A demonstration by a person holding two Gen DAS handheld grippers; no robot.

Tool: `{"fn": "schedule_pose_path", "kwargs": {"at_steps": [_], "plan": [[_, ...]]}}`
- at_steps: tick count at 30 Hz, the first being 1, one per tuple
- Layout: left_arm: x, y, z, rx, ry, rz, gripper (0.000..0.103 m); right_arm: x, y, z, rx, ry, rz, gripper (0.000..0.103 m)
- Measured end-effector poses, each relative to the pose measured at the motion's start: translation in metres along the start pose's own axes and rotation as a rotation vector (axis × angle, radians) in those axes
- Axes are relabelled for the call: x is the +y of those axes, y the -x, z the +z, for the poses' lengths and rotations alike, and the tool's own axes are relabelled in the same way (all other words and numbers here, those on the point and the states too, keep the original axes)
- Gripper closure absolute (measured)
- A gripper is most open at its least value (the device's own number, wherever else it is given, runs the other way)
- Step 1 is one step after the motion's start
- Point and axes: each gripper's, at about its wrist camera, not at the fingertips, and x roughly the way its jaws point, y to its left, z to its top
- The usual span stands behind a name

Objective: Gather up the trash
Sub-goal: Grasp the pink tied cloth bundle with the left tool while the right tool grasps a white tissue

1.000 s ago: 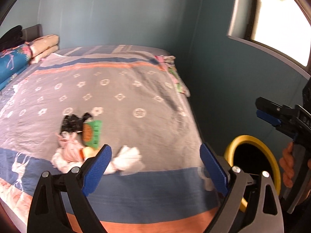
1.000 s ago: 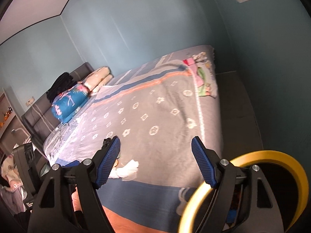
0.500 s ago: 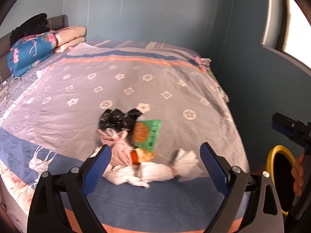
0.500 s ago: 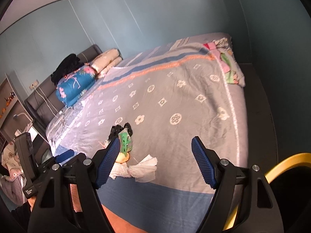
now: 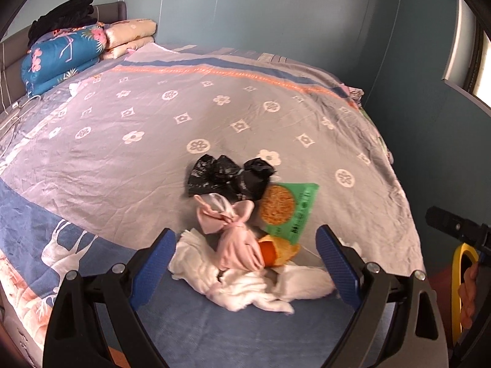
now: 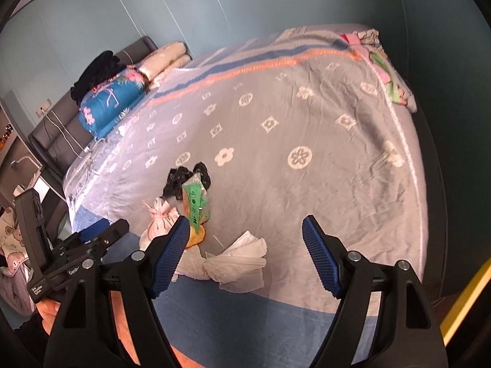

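We hold both grippers wide open, empty: left gripper over trash pile near bed edge, right gripper just right of it.

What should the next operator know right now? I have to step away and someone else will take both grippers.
Left gripper: open, empty, above the trash pile.
Right gripper: open, empty, over the bed's near edge.
Trash lies together on the grey patterned bedspread: crumpled black plastic bag, green snack packet, knotted pink plastic bag, orange peel, white crumpled tissues.
Yellow-rimmed bin stands beside the bed, to the right.
Done: nothing picked up.
Left: carry every piece to the bin.
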Motion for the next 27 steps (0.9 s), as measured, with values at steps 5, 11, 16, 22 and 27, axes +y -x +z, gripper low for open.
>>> {"fn": "schedule_pose_path", "kwargs": {"at_steps": [5, 11, 16, 22, 27], "plan": [[0.015, -0.017, 0.004, 0.020, 0.030, 0.002, 0.014, 0.006, -0.028, -0.005, 0.044, 0.002, -0.026, 0.031], [0.024, -0.033, 0.007, 0.032, 0.048, -0.009, 0.014, 0.010, -0.060, -0.019, 0.107, 0.017, -0.063, 0.031], [0.021, -0.048, 0.007, 0.048, 0.037, -0.007, 0.014, 0.011, -0.078, -0.031, 0.146, 0.030, -0.089, 0.031], [0.019, -0.064, 0.008, 0.069, 0.029, -0.004, 0.018, 0.012, -0.094, -0.038, 0.166, 0.055, -0.124, 0.032], [0.016, -0.077, 0.003, 0.094, 0.011, -0.013, 0.033, 0.016, -0.106, -0.045, 0.188, 0.083, -0.139, 0.037]]}}
